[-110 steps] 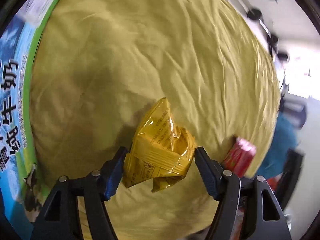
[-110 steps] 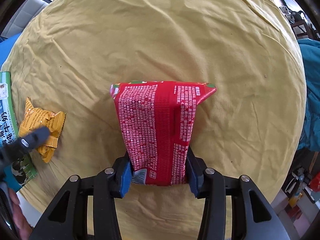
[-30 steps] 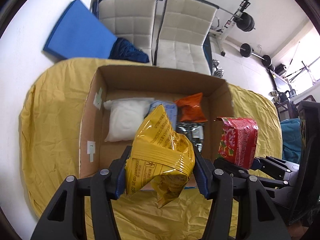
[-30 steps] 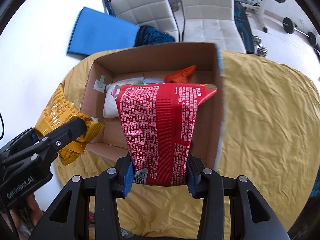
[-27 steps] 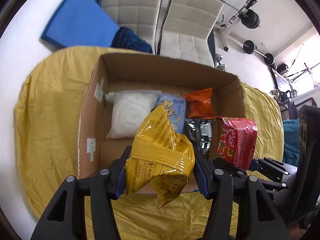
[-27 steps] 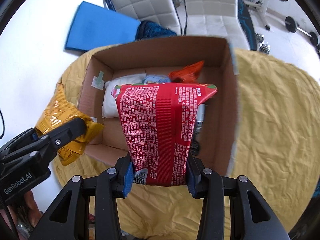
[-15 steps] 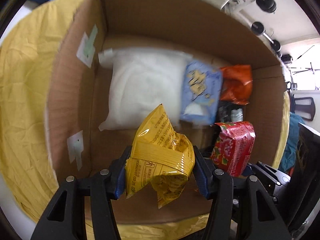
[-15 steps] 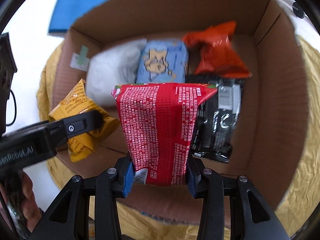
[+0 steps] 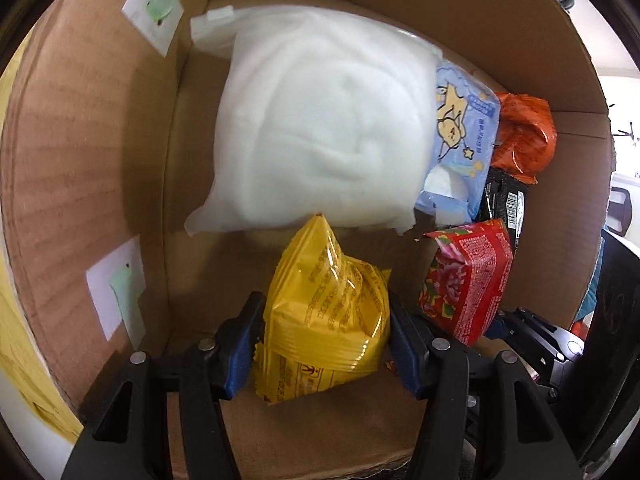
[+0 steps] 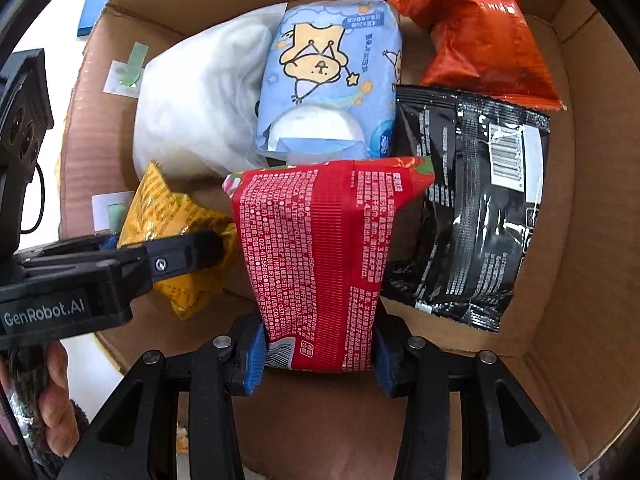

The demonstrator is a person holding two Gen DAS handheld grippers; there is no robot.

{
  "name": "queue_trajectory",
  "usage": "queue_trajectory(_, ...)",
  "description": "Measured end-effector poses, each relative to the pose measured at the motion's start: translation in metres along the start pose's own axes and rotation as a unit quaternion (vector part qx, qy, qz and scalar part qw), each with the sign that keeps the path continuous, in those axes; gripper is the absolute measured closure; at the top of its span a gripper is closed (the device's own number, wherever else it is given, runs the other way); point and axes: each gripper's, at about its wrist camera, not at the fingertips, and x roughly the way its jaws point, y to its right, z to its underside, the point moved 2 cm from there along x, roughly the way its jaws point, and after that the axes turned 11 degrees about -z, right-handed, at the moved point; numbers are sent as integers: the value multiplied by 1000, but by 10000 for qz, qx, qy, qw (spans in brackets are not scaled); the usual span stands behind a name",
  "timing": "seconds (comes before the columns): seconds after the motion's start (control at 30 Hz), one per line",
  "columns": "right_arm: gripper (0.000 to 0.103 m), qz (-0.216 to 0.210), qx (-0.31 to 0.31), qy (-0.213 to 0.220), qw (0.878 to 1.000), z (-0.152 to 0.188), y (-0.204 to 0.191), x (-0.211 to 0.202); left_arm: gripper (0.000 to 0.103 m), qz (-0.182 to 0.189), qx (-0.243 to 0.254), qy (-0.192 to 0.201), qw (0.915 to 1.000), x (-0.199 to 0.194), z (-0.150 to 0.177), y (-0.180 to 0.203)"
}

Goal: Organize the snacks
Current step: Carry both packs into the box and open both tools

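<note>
Both grippers reach down inside an open cardboard box (image 9: 80,168). My left gripper (image 9: 326,350) is shut on a crinkled yellow snack packet (image 9: 326,320), held near the box's front left corner. My right gripper (image 10: 318,354) is shut on a red snack bag (image 10: 324,264) with white print, held beside the yellow packet (image 10: 172,216). The red bag (image 9: 468,280) shows at the right of the left wrist view. The left gripper (image 10: 192,256) crosses the left side of the right wrist view.
On the box floor lie a white pouch (image 9: 320,128), a light blue cartoon pack (image 10: 328,80), an orange bag (image 10: 476,32) and a black packet (image 10: 472,216). The box walls (image 10: 592,160) close in all around. A hand (image 10: 52,408) shows at lower left.
Both grippers have come down from above the box into it, still holding their packets. The box contents now fill both views.
</note>
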Motion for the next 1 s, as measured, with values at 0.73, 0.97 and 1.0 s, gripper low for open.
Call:
queue_trajectory(0.73,43,769,-255,628,9947,11,-14,-46,47,-642,30,1195,9907,-60,77,24)
queue_trajectory(0.97,34,948,-205,1066,9896,32,-18,-91,47,-866,9,1831,9793,-100,82,17)
queue_trajectory(1.0,31,952,-197,1101,9892,36,-19,-96,47,-882,-15,1894,9779,-101,83,20)
